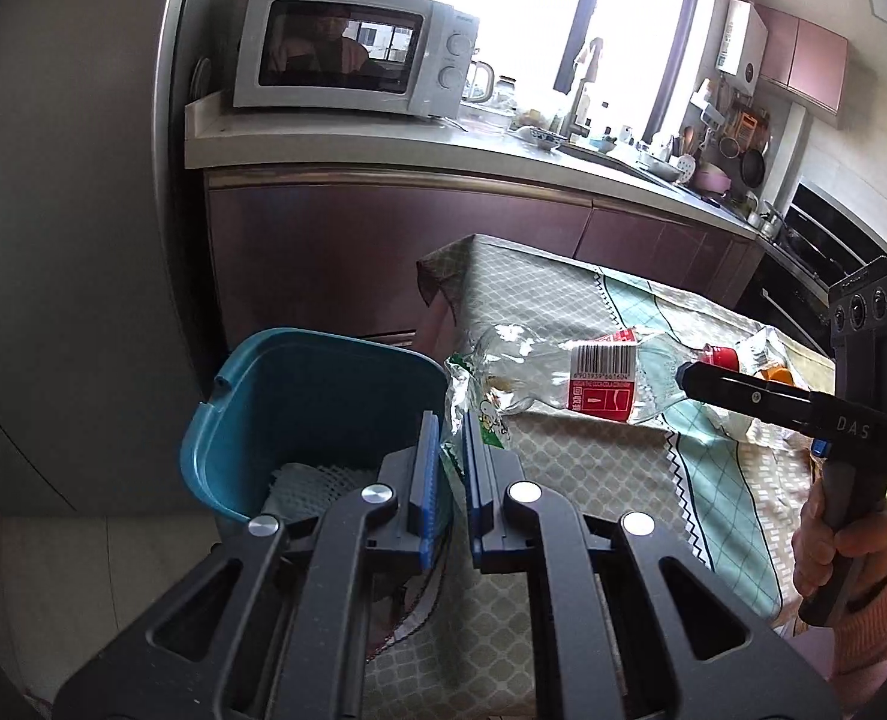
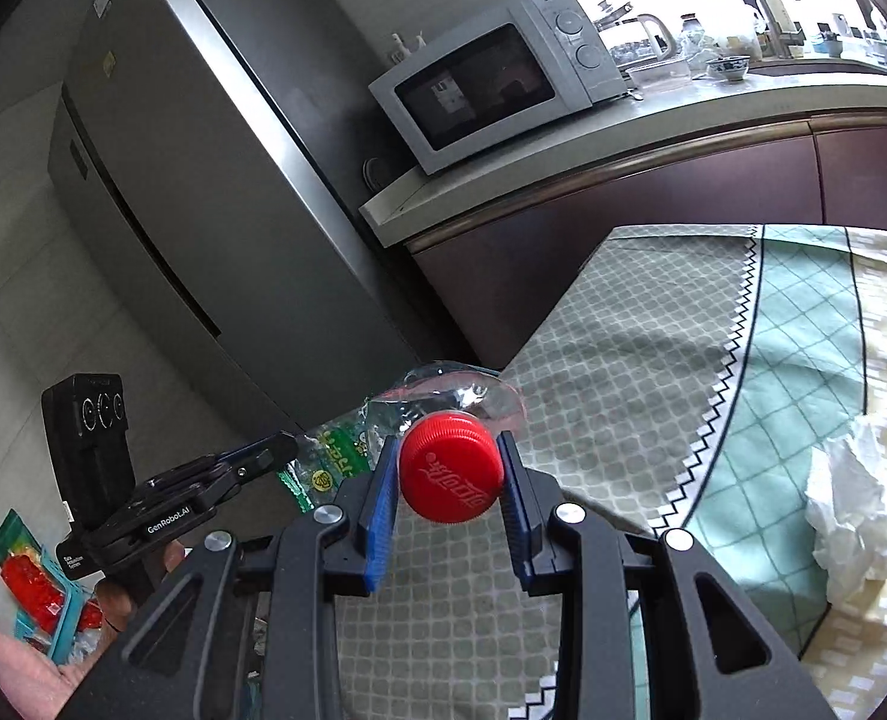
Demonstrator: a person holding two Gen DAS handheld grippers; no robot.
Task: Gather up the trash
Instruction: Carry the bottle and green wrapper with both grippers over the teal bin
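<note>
Two items in transit: left gripper (image 1: 446, 450), jaws clamped on wrapper (image 1: 464, 402); right gripper (image 2: 446, 480), jaws gripping bottle (image 1: 563, 375) by its cap (image 2: 448, 476). Both above tabletop (image 1: 593, 468) edge, beside bin (image 1: 299, 396). Next, likely: carry over bin, release.

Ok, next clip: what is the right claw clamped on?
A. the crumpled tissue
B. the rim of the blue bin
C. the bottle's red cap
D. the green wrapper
C: in the right wrist view the right claw has its blue pads pressed on either side of the red cap of the clear plastic bottle.
</note>
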